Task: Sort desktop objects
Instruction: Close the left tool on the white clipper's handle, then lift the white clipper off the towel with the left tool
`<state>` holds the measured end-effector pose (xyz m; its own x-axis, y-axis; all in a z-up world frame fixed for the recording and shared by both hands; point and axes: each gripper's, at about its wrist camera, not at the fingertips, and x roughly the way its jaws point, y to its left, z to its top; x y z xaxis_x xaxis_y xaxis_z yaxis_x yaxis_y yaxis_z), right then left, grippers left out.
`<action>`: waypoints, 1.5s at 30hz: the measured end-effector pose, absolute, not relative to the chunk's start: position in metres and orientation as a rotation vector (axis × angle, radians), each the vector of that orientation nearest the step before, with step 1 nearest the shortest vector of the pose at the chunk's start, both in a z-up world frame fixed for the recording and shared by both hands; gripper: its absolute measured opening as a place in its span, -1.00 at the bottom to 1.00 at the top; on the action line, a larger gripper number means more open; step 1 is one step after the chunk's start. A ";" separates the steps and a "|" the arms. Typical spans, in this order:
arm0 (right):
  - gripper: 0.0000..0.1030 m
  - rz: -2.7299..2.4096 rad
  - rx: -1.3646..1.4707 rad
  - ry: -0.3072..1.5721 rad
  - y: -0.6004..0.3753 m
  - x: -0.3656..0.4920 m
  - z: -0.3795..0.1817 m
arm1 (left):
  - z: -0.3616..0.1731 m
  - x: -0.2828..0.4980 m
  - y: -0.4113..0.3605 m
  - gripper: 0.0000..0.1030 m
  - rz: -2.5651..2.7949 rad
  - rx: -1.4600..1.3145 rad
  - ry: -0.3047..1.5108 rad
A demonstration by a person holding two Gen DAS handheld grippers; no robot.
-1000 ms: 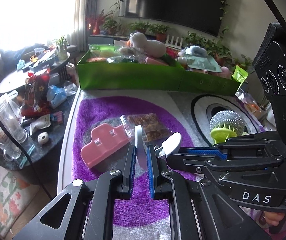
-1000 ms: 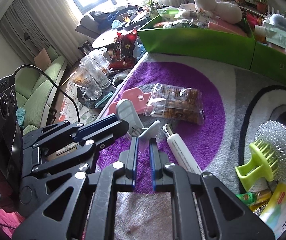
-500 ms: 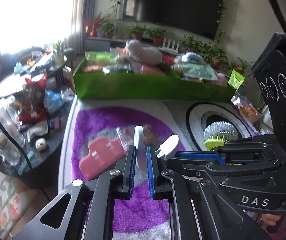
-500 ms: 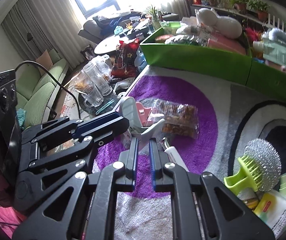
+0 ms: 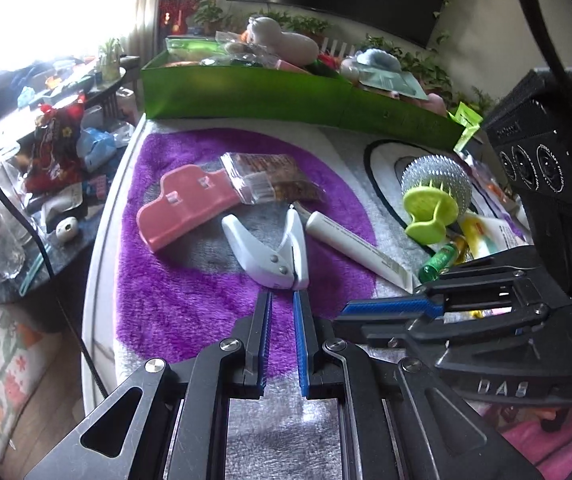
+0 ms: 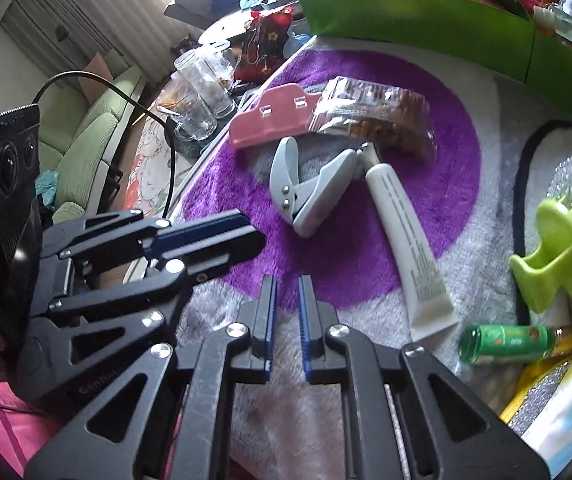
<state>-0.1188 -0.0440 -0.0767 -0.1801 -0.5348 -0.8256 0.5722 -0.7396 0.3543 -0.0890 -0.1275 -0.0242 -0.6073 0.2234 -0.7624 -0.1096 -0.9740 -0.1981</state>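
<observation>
Both grippers, left gripper [image 5: 282, 294] and right gripper [image 6: 287, 278], are sitting pressed together, pinching nothing. White hole punch [image 5: 272, 246] is lying right ahead, so closed tips are probably risking shoving it into the tube [image 5: 356, 246].

One pink clip [image 5: 190, 206], one snack bag [image 5: 274, 180], one white punch [image 5: 274, 254], one white tube [image 5: 360, 248], one green brush [image 5: 432, 208], one green bottle [image 6: 506, 344], two green boxes [image 5: 246, 96]

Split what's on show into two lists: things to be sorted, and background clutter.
To sort: white punch, pink clip, snack bag, white tube, green brush, green bottle.

Clutter: glass mugs, red bag, sofa.
</observation>
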 end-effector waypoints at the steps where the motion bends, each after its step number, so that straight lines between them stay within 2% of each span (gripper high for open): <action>1: -0.76 -1.994 1.360 0.031 -0.041 -0.121 -0.075 | -0.023 -0.090 -0.129 -0.81 2.660 -1.278 -0.204; 9: -0.74 -2.060 1.363 -0.111 -0.035 -0.150 -0.065 | -0.020 -0.117 -0.142 -0.81 2.720 -1.274 -0.310; 16: -0.73 -2.033 1.445 -0.210 -0.042 -0.175 -0.072 | -0.023 -0.140 -0.144 -0.81 2.720 -1.308 -0.317; 18: -0.66 -2.018 1.469 -0.238 -0.041 -0.177 -0.075 | -0.025 -0.143 -0.143 -0.81 2.724 -1.315 -0.306; 20: -0.62 -2.025 1.477 -0.236 -0.044 -0.180 -0.075 | -0.027 -0.145 -0.144 -0.81 2.726 -1.334 -0.300; 38: -0.64 -2.012 1.565 -0.238 -0.062 -0.213 -0.082 | -0.037 -0.162 -0.165 -0.81 2.697 -1.388 -0.435; 45: -0.56 -1.972 1.626 -0.235 -0.071 -0.220 -0.089 | -0.038 -0.151 -0.172 -0.81 2.665 -1.378 -0.533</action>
<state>-0.2198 -0.0710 -0.0891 -0.1011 -0.5243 -0.8455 0.3111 -0.8239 0.4737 -0.1514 -0.1718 -0.0383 -0.5876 0.2408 -0.7725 0.0750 -0.9344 -0.3483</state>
